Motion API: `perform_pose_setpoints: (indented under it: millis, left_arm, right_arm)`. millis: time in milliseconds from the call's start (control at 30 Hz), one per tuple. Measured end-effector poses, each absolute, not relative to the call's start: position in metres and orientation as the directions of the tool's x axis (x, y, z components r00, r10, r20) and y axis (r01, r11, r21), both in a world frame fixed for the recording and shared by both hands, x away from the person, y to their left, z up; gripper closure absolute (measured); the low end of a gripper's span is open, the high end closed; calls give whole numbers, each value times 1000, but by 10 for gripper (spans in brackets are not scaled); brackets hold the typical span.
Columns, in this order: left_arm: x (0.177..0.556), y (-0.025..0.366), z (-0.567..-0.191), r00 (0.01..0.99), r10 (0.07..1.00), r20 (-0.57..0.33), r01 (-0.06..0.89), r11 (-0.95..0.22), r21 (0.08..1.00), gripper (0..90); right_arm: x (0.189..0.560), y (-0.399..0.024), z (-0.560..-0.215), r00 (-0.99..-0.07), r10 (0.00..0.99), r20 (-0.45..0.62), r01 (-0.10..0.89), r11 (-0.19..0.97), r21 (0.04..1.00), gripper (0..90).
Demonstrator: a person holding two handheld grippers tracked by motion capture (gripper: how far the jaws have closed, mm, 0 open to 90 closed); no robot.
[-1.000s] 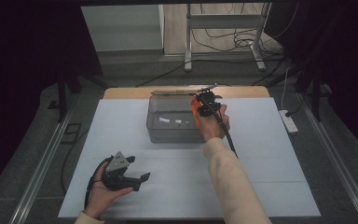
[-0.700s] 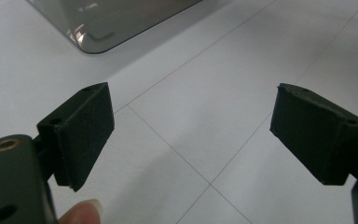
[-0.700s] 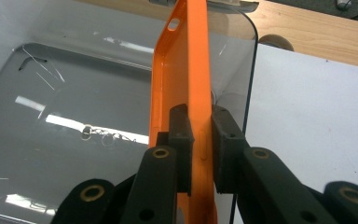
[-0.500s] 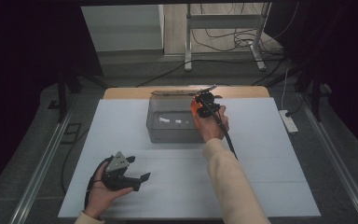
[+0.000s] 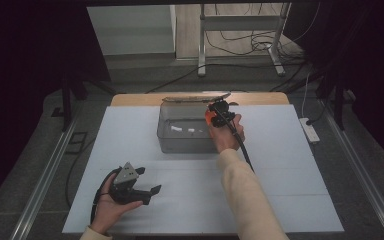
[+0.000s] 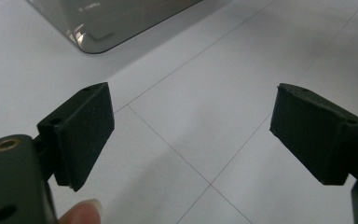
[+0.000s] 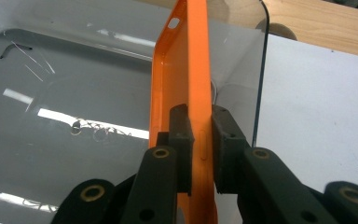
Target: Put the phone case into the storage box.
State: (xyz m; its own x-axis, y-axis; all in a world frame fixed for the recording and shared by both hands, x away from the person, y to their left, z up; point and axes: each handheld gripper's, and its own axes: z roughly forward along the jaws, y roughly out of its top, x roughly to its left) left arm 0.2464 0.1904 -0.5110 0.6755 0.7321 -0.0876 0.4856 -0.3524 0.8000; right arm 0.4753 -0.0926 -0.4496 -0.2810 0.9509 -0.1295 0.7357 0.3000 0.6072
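An orange phone case stands on edge between the pads of my right gripper, which is shut on it. The case hangs over the right end of a clear grey plastic bin. From above, the right gripper sits at the bin's right side, an orange glint by its fingers. My left gripper rests in a hand near the front left of the table, jaws wide apart. Between its pads I see bare white table.
The bin stands at the back middle of a white tabletop, with a wooden board behind it. Something long and flat lies along the bin's far rim. A power strip lies off the right edge. Metal rails flank the table.
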Motion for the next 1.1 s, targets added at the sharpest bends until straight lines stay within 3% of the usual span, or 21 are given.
perform_pose_setpoints:
  millis: [1100]
  left_arm:
    - [246, 190, -511, 678, 729, -88, 484, -354, 800, 132]
  right_arm:
    - [478, -90, -453, -283, 948, -145, 744, 313, 590, 792]
